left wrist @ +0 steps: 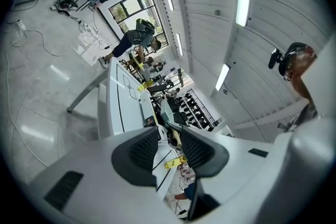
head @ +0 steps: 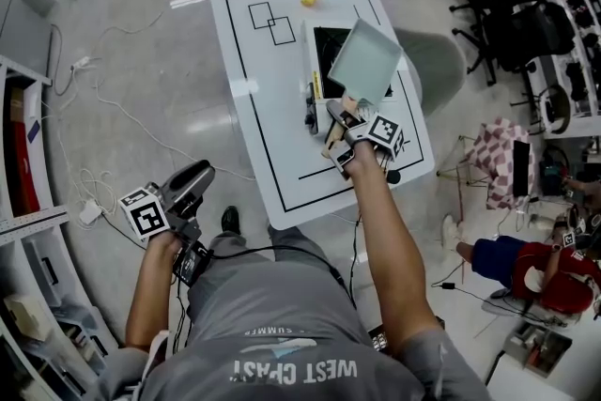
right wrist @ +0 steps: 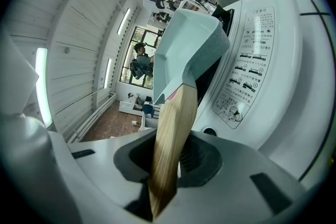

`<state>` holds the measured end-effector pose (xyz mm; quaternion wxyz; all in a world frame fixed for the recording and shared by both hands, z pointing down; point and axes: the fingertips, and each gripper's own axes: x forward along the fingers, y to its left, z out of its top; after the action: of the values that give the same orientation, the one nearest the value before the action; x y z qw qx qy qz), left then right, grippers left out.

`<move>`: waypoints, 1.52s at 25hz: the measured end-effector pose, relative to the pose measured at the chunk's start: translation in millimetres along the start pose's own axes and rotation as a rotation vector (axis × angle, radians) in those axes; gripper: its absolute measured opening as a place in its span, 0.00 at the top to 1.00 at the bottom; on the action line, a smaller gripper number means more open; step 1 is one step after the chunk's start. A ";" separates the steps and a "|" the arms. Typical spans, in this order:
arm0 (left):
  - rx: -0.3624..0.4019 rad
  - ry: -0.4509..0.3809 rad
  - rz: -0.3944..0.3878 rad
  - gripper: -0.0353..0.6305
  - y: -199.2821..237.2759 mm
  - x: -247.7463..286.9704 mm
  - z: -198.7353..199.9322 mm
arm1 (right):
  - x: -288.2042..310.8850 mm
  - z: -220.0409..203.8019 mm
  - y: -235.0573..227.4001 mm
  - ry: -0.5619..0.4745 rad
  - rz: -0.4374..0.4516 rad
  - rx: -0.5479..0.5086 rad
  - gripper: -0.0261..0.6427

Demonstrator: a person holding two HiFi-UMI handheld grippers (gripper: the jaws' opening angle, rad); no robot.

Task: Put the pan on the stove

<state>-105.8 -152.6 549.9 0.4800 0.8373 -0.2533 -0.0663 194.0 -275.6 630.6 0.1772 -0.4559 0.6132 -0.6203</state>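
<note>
Pale green, the pan (head: 364, 61) hangs tilted over the black stove (head: 322, 52) in the upper middle of the head view, above the white table (head: 268, 127). We carry it by its wooden handle (right wrist: 173, 144): the right gripper (head: 340, 119), near the frame's centre, has its jaws pinched on that handle. Whether the pan touches the stove we cannot tell. Our left gripper (head: 199, 174) sits at lower left, off the table and over the grey floor (head: 141, 61), jaws spread with nothing between them.
</note>
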 end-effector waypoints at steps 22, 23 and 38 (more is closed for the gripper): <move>0.014 0.011 -0.007 0.75 0.6 -10.0 9.2 | -5.0 -3.4 -15.4 0.025 -0.216 -0.169 0.79; 0.014 0.012 -0.007 0.75 0.6 -10.3 9.7 | -5.3 -3.8 -16.0 0.028 -0.228 -0.183 0.76; 0.003 0.033 -0.002 0.75 6.8 -5.9 7.8 | -6.0 -3.0 -21.8 0.010 -0.253 -0.196 0.77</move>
<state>-116.1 -158.5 550.7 0.4826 0.8394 -0.2444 -0.0525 202.2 -265.0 649.1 0.0493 -0.5416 0.6094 -0.5769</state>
